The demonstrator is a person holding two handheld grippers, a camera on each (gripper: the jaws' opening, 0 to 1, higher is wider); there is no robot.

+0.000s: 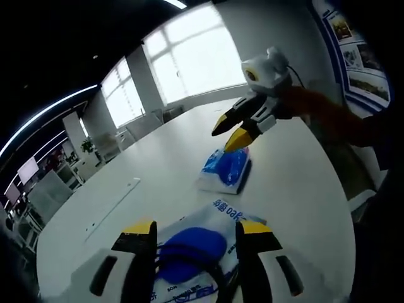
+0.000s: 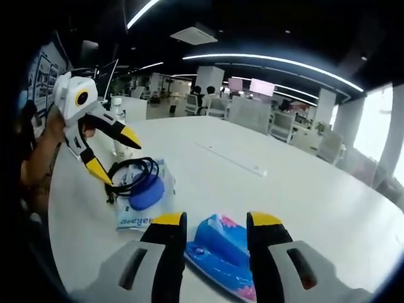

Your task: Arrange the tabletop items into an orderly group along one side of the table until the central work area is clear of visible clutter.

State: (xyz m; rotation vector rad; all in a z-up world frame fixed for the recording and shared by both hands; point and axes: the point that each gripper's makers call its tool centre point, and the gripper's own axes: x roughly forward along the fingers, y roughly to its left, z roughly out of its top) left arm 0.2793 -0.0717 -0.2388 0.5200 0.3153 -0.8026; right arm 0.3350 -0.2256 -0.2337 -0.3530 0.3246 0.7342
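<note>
A blue tissue pack [image 1: 225,169] lies near the middle of the white table [image 1: 297,189]. My right gripper [image 1: 227,137] hovers open just above its far end. In the right gripper view the pack [image 2: 218,249] lies between and below that gripper's [image 2: 216,219] spread jaws. A white packet with blue print [image 1: 228,211] carries a blue disc [image 1: 192,243] and a coiled black cable [image 1: 189,260]. It sits under my open left gripper [image 1: 196,228]. In the right gripper view the left gripper [image 2: 117,156] hangs open over the cable [image 2: 129,172] and disc [image 2: 146,192].
A long flat white strip [image 1: 113,205] [image 2: 230,161] is set into the table beyond the two packs. The table edge [image 2: 76,252] runs close to the packet. A person's arm [image 1: 328,113] holds the right gripper. Office chairs [image 2: 249,113] stand past the far side.
</note>
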